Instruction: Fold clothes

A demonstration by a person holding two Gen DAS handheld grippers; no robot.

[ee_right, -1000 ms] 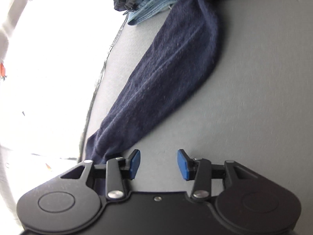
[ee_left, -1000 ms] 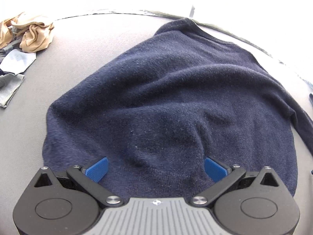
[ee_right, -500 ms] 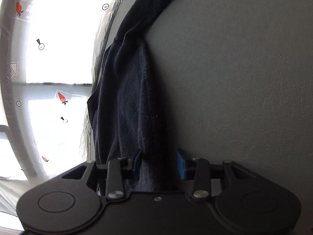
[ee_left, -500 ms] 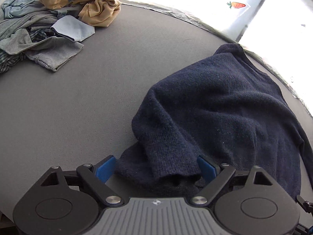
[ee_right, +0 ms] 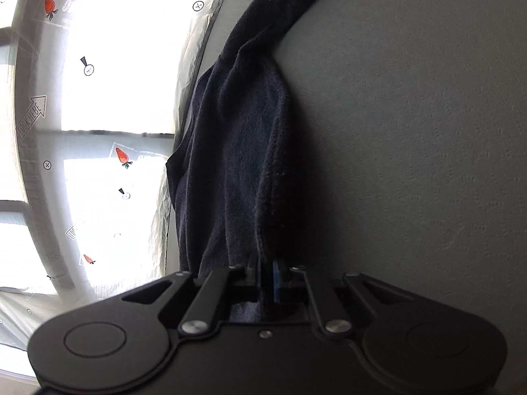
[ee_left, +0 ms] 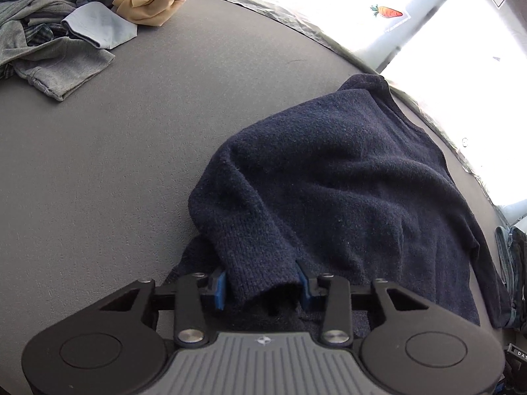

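A dark navy knit sweater (ee_left: 346,181) lies on the grey table (ee_left: 115,164), one sleeve folded across its front. My left gripper (ee_left: 262,288) is closing its jaws on that sleeve's cuff (ee_left: 260,263), and both blue pads press against the cuff's sides. In the right wrist view the sweater (ee_right: 237,164) runs along the table's left edge as a long bunched strip. My right gripper (ee_right: 268,279) is shut on the near end of that strip, with a thin fold of knit pinched between its pads.
A heap of grey, light blue and tan clothes (ee_left: 66,26) sits at the table's far left. Folded denim (ee_left: 510,263) shows at the right edge. Beyond the table's edge (ee_right: 194,105) is a bright floor with carrot stickers (ee_left: 388,11).
The left jaws have narrowed from wide open onto the sleeve cuff. The right jaws have shut on the sweater's edge that lay between them. Both hands slid sideways first, then stayed nearly still.
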